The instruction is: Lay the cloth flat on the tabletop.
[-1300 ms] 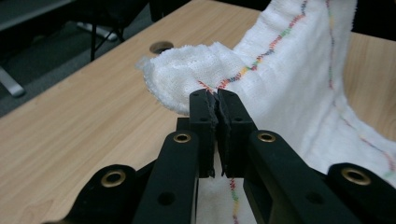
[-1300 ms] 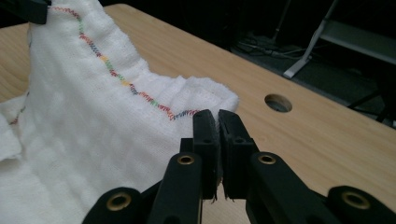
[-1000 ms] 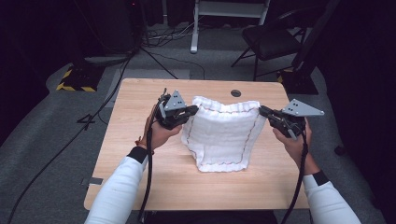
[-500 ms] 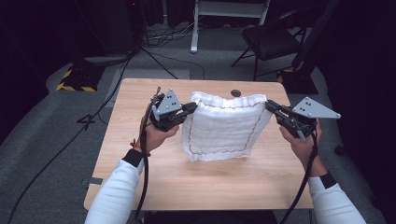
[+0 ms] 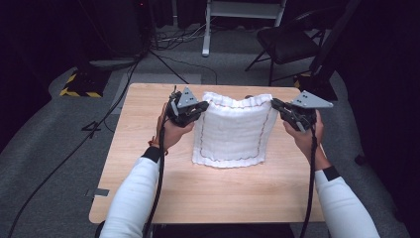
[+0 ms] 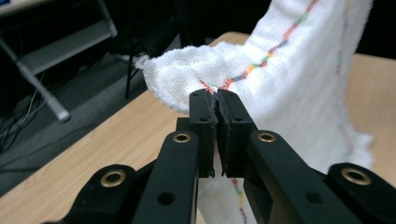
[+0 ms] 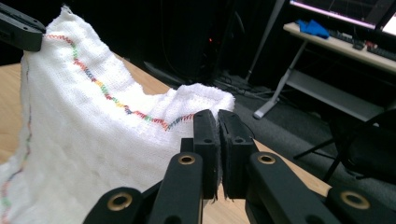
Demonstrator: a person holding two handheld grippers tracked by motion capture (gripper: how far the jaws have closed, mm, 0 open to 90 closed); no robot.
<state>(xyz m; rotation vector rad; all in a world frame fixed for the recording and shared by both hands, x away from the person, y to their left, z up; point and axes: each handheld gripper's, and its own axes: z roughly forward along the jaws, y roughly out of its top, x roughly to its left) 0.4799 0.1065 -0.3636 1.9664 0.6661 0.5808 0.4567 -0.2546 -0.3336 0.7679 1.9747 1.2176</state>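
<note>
Cloth: a white woven cloth with a multicoloured stitched border hangs over the middle of the tabletop, held up by its two top corners; its lower edge rests on the wood toward 6 o'clock.
Left gripper: the left gripper, at 9 o'clock of the cloth, has its jaws closed tight on the cloth's top corner, with fabric bunched between the pads in the left gripper view.
Right gripper: the right gripper, at 3 o'clock, has its jaws likewise pressed together on the other top corner.
Orientation: the top edge runs 9 to 3 o'clock and sags a little mid-span; the sheet falls from 12 to 6 o'clock, looking close to square, so no clear long axis.
Step, as I judge it: spreading the cloth to lay it flat.
Doing it well: keep both corners level and gently taut, draw them apart just enough to remove the sag, then lower evenly so the bottom edge does not fold under.
</note>
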